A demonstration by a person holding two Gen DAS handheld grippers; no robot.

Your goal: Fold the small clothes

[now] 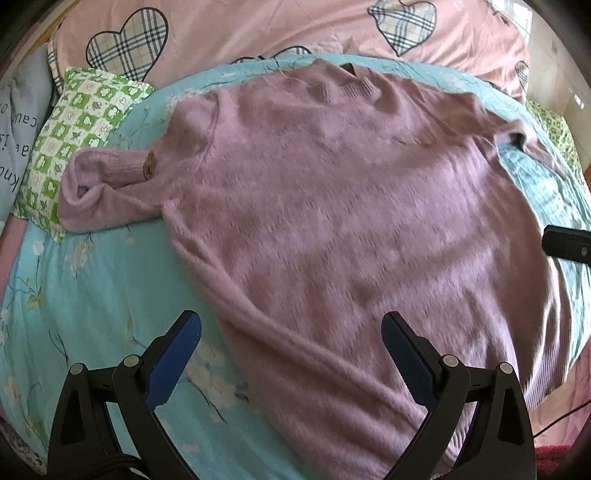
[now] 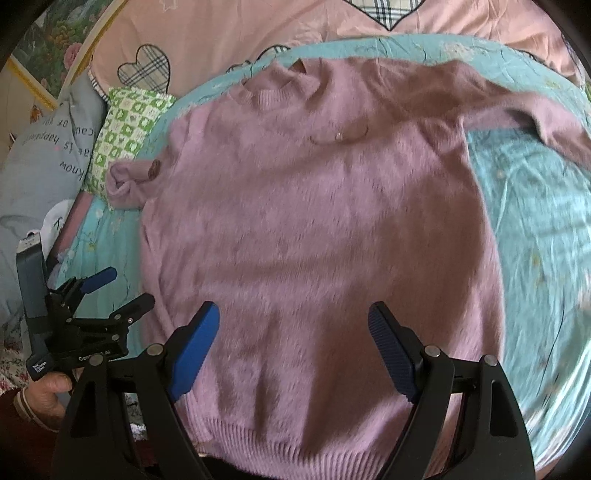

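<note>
A fuzzy pink sweater (image 1: 332,192) lies flat and face up on a turquoise floral bedsheet (image 1: 92,295), collar at the far side. Its left sleeve (image 1: 107,181) is bunched up; its right sleeve (image 2: 535,114) stretches out to the right. In the right wrist view the sweater (image 2: 314,221) fills the middle, ribbed hem nearest me. My left gripper (image 1: 291,354) is open and empty above the sweater's left side edge; it also shows in the right wrist view (image 2: 122,291). My right gripper (image 2: 293,347) is open and empty above the sweater's lower part.
A green checked pillow (image 1: 77,122) lies left of the bunched sleeve. A pink quilt with plaid hearts (image 1: 258,29) is piled behind the sweater. A grey printed cushion (image 2: 48,147) sits at the far left. A black device edge (image 1: 569,243) shows at the right.
</note>
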